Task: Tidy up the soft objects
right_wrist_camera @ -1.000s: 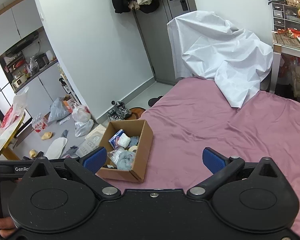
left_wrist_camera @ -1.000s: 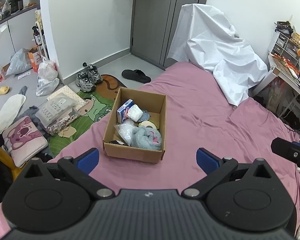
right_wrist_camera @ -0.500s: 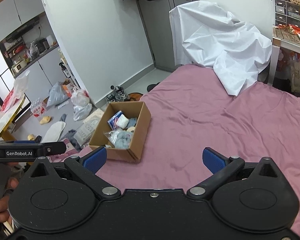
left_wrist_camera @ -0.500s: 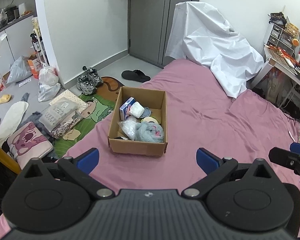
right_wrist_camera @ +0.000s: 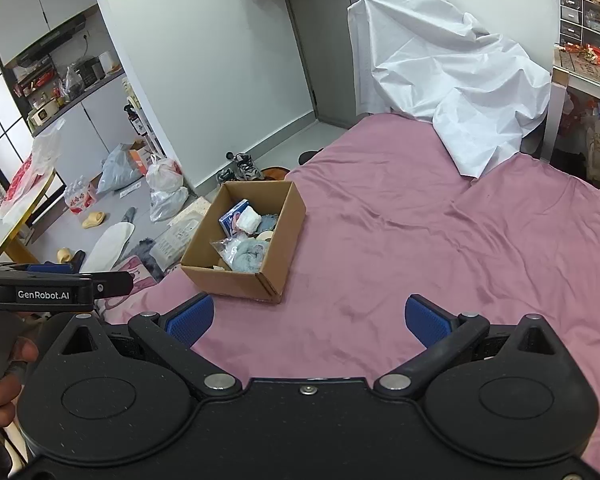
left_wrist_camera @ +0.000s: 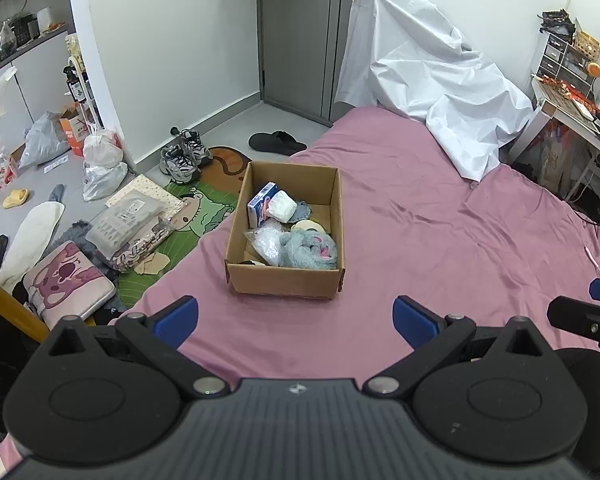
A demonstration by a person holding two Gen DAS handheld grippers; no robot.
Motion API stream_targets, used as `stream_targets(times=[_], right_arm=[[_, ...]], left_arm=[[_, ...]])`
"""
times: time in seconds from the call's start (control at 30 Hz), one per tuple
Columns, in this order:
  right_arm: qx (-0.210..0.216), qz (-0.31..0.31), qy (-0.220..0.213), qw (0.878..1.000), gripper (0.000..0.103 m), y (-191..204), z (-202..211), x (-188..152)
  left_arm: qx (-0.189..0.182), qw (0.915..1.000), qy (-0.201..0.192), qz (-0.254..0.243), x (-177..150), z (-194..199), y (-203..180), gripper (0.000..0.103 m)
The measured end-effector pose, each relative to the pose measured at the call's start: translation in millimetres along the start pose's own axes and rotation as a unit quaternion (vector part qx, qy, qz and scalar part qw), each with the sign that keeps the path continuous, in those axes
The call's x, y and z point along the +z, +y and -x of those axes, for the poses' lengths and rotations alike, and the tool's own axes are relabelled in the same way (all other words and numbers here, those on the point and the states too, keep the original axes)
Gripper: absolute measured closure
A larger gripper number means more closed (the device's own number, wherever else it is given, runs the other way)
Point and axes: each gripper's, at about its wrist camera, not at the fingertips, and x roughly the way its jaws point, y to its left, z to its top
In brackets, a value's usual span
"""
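A cardboard box [left_wrist_camera: 286,236] is seen on the pink bed [left_wrist_camera: 440,232], near its left edge, beside the floor. Soft things are packed inside it: a fluffy grey-blue bundle [left_wrist_camera: 310,249] at the near end, a crinkly clear bag [left_wrist_camera: 266,242] next to it, a white folded cloth [left_wrist_camera: 281,207] and a blue packet [left_wrist_camera: 261,203] at the far end. A roll of tape [left_wrist_camera: 306,225] is tucked in the middle. The rest of the bed is bare, apart from a big white sheet [left_wrist_camera: 432,80] at the far end.

The left gripper [left_wrist_camera: 296,318] is held wide apart and nothing is gripped. The right gripper [right_wrist_camera: 306,318] is spread wide too, with nothing in it. Both are held back from the box, above the bed's near edge, likely so that the whole bed can be looked over.

The soft things are already gathered in the box. This could be a tidy finish, or a full box waiting to be sorted.
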Motion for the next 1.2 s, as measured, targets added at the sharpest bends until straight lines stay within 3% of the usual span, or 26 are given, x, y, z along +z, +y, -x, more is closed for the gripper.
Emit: stream_targets(times=[1.2], right_arm=[[-0.01,0.006,0.017,1.0,0.0,8.3,-5.1,-0.1]], left_arm=[[-0.003,1.0,0.001,0.002,2.6,-0.5,-2.4,0.0]])
